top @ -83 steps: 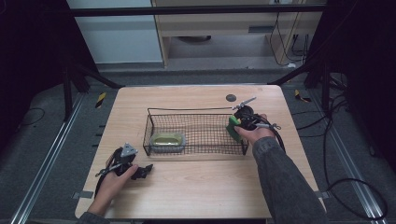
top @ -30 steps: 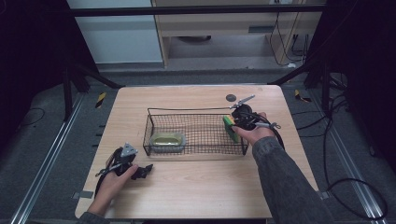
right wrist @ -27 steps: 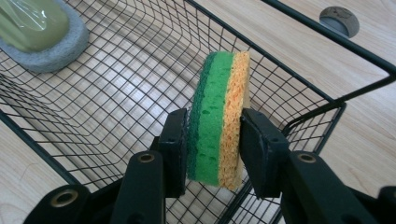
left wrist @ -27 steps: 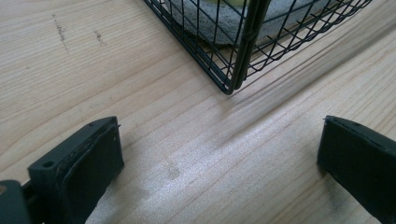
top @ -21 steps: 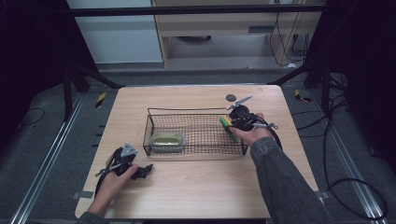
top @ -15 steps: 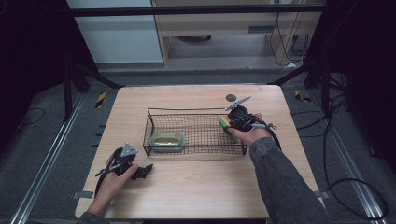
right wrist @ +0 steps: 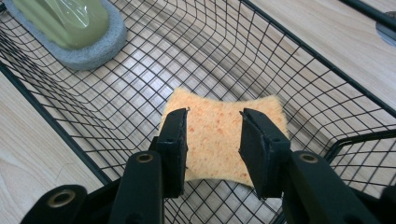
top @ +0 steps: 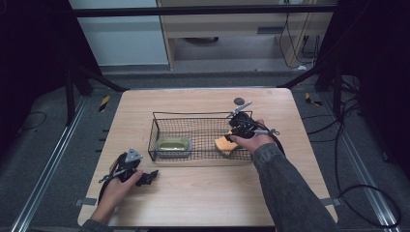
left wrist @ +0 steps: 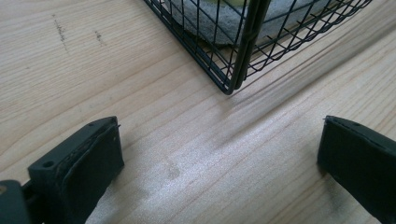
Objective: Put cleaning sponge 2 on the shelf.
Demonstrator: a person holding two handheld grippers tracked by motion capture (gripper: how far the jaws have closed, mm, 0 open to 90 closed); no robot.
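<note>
Right gripper [right wrist: 212,140] had its jaws pinched on the orange sponge [right wrist: 224,140], pads pressing in on both side edges so the sponge bowed slightly between them; in the right gripper view it sat centre frame, held over the mesh floor of the wire basket [right wrist: 322,93], and I couldn't tell whether its underside touched the mesh. From the high view I saw the same gripper [top: 231,137] at the right end of the basket [top: 193,116], right of centre frame, with the sponge [top: 225,145] inside the right end, tight against the near wall. A green-topped scrubber on a grey base [right wrist: 70,28] lay in the upper left of the right gripper view, at the far end of the basket, well apart from the sponge; high view put it [top: 172,145] in the basket's left end. Left gripper [top: 150,176] rested on the wooden table [top: 193,203] at lower left of the high view, just off the basket's near left corner, jaws spread wide with nothing between them. Left gripper view showed bare tabletop [left wrist: 196,168] between the two pads, with the basket corner [left wrist: 233,79] top centre. A small dark disc [top: 238,101] sat on the table beyond the basket.
</note>
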